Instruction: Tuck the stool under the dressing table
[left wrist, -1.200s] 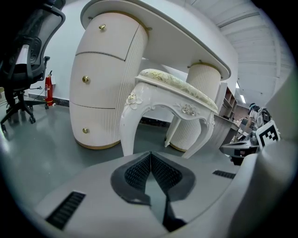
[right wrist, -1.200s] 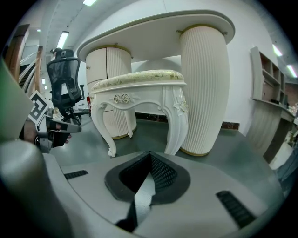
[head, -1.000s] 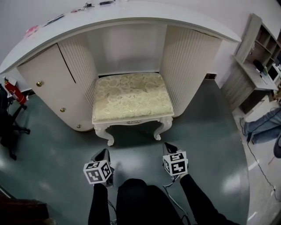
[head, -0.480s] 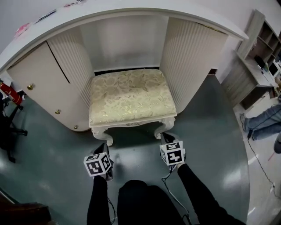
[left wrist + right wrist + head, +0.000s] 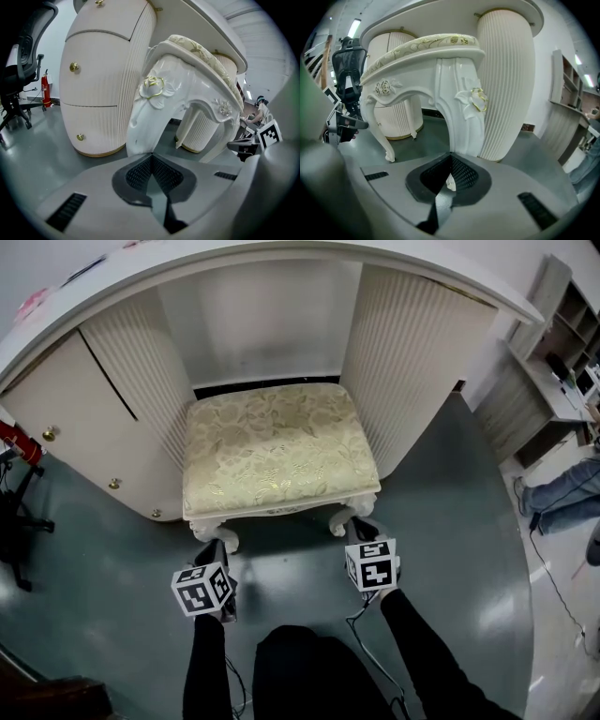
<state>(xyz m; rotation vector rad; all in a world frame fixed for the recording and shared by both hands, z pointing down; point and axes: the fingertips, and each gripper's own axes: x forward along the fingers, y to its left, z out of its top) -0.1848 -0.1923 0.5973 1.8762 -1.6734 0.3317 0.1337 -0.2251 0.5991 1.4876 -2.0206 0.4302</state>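
Left gripper (image 5: 217, 549): jaws closed together and holding nothing, tips butted against the stool's front left leg (image 5: 146, 123). Stool (image 5: 279, 448) sits in the knee gap of the dressing table (image 5: 281, 255), between the two ribbed pedestals. The seat is mostly in; the front edge and front legs stick out over the floor. Right gripper (image 5: 361, 529): same deal, jaws closed, empty, tips on the front right leg (image 5: 463, 117).

Looks like the final push. To do it well, press both legs evenly and low (a lopsided shove would likely swing the seat into a pedestal). Keep it centred and stop once the front rail is level with the pedestal fronts.

Head view gives the seat's fit between the pedestals, tight on both sides. Only the gripper views show the tip-to-leg contact, which is hard to see from above. Left gripper view alone shows an office chair (image 5: 18, 56) and a red fire extinguisher (image 5: 45, 89). Right gripper view shows the right pedestal just behind its leg.
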